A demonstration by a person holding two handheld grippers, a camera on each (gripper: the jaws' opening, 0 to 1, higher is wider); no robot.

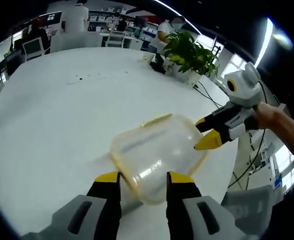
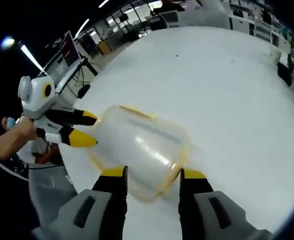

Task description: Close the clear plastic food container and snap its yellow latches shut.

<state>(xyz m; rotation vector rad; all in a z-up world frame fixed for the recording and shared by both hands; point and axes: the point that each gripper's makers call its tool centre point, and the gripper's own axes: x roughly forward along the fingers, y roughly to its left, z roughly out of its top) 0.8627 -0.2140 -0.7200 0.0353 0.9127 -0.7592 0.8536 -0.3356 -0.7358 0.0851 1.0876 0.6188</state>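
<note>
1. The clear container with its yellow rim lies low at centre frame on the white worktop.
2. Left tongs are spread wide around its near end.
3. Right tongs are spread wide too.

We carry two matching grippers. The left gripper shows in its own view as two black jaws with yellow tips, each rising from a grey moulded block with a dark slotted recess. The right gripper looks the same: yellow-capped black jaws on grey housings with oblong slots. Seen from the other hand, each tool has a white-and-grey body, black jaw arms and pointed yellow tips. A bare hand grips it; no sleeve visible.
</note>
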